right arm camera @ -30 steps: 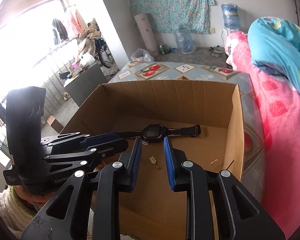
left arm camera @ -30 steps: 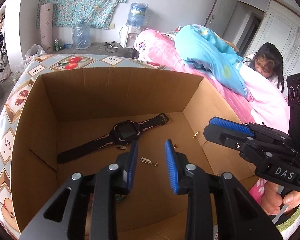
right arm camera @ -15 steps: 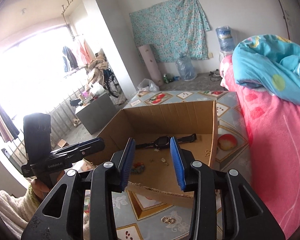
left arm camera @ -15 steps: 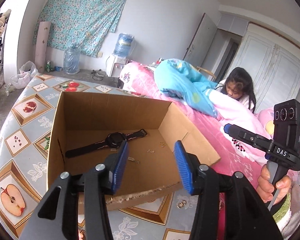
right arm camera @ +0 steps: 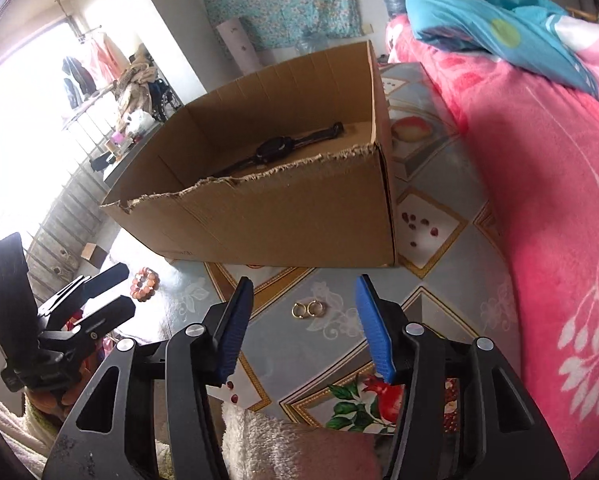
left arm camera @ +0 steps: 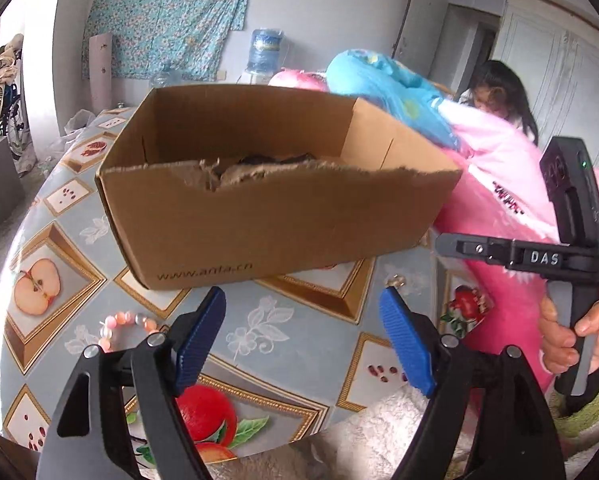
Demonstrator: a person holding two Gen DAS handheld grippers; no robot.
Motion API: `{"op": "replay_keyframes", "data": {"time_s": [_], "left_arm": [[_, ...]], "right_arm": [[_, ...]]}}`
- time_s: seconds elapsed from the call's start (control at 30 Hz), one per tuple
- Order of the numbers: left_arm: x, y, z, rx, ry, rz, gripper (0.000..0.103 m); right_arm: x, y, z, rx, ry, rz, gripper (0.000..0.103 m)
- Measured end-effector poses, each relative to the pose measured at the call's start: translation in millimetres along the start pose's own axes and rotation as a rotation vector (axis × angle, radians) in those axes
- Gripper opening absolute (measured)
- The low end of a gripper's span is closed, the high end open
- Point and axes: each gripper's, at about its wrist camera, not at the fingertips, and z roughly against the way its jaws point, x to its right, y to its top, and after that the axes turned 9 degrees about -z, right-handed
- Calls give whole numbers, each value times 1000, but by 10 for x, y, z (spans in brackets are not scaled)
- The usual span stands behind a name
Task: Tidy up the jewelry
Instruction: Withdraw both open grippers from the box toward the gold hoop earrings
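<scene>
Left gripper (left arm camera: 303, 336) jaws opening over bare bench (left arm camera: 311, 328), beaded bracelet (left arm camera: 127, 326) beside it, right gripper (right arm camera: 305, 320) released above two gold earrings (right arm camera: 304, 309), cardboard box (right arm camera: 279, 216) behind holding a black watch (right arm camera: 275, 150)

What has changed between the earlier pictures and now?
Both tongs pulled back out of the cardboard box and came down toward the table. The left tongs are opening, empty; the right tongs widened and now frame the two gold rings. Nothing was taken. The watch stays in the box.
</scene>
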Motion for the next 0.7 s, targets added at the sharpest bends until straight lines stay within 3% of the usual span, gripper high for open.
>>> {"op": "replay_keyframes", "data": {"time_s": [0.13, 0.27, 0.4, 0.53, 0.7], "left_arm": [[22, -163, -282, -113, 75, -14, 77], [-1, -265, -357, -148, 97, -10, 78], [-16, -317, -362, -150, 117, -11, 83], [-20, -346, -327, -146, 131, -17, 88], [28, -405, -349, -160, 168, -37, 97]], "right_arm": [[-18, 10, -277, -42, -66, 11, 34], [-118, -12, -470, -48, -176, 85, 31], [-289, -60, -556, -40, -210, 157, 26], [-464, -117, -622, -56, -185, 188, 20], [-750, -182, -757, -92, -86, 204, 18]]}}
